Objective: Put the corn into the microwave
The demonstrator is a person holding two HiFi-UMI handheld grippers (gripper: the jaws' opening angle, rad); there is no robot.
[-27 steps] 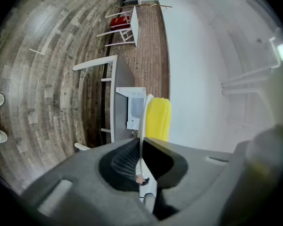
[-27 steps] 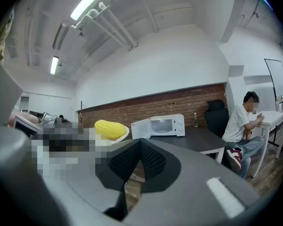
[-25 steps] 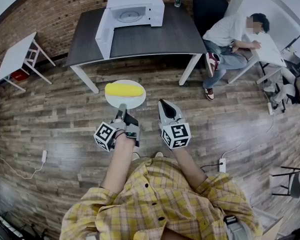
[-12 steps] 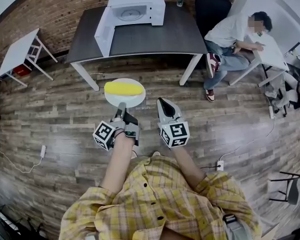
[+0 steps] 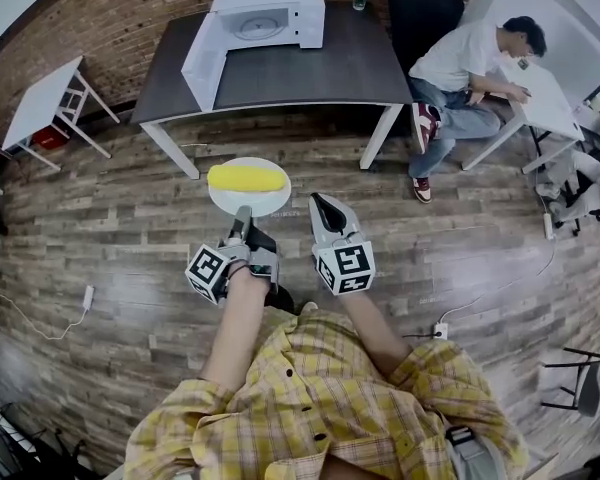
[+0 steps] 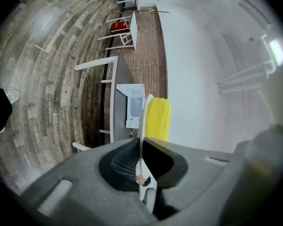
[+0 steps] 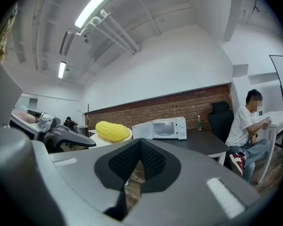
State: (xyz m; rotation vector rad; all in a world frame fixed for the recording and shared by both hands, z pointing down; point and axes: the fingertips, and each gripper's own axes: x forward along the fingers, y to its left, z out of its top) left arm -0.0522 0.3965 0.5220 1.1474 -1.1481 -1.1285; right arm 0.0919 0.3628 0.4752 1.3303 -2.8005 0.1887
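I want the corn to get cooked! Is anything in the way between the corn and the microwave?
Nothing visible is. The corn lies on a white plate pinched by the left gripper. Only bare floor lies ahead up to the table, and the microwave has its door swung open.

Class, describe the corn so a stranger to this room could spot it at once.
Start at the dark table with the white microwave, then come toward the person in plaid. The left claw grips a white plate by its rim; the corn lies on it, solid yellow against the white.
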